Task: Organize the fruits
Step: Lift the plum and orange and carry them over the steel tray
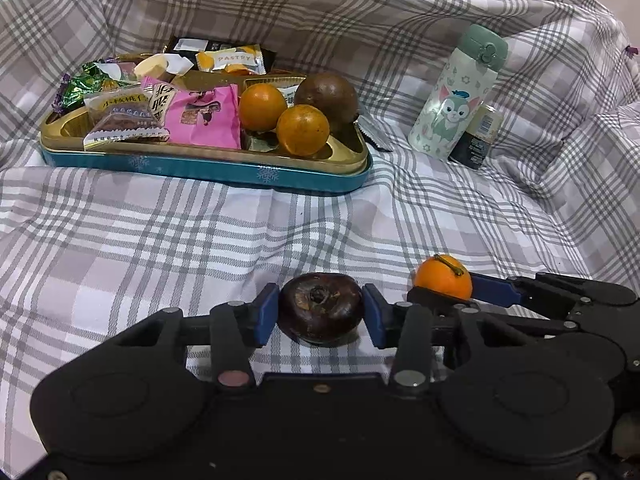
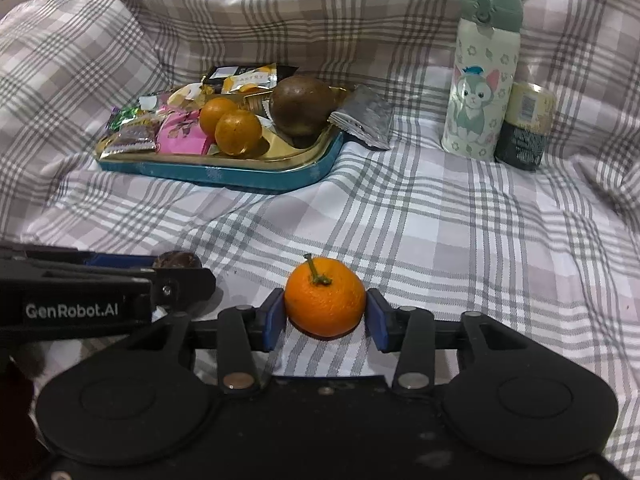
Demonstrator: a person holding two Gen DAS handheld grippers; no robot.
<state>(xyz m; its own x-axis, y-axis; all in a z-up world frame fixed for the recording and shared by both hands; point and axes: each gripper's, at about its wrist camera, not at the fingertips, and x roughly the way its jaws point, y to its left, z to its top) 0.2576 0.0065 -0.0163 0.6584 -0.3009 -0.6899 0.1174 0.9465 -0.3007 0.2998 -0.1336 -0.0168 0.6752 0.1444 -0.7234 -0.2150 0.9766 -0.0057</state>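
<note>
My left gripper [image 1: 321, 312] is shut on a dark purple-brown fruit [image 1: 321, 310] just above the plaid cloth. My right gripper [image 2: 326, 312] is shut on an orange with a short stem [image 2: 325, 300]; this orange also shows in the left wrist view [image 1: 442, 280]. The two grippers are side by side. A teal tin with a gold tray [image 1: 208, 162] sits further back to the left. It holds two oranges [image 1: 262, 106], [image 1: 303, 130], a round brown fruit [image 1: 328, 96] and several snack packets [image 1: 200, 116].
A cat-print bottle with a green lid [image 1: 456, 96] and a small dark jar [image 1: 476, 136] stand at the back right. A silver packet [image 2: 364, 120] leans off the tin's right end. The plaid cloth [image 1: 160, 240] rises in folds behind and at the sides.
</note>
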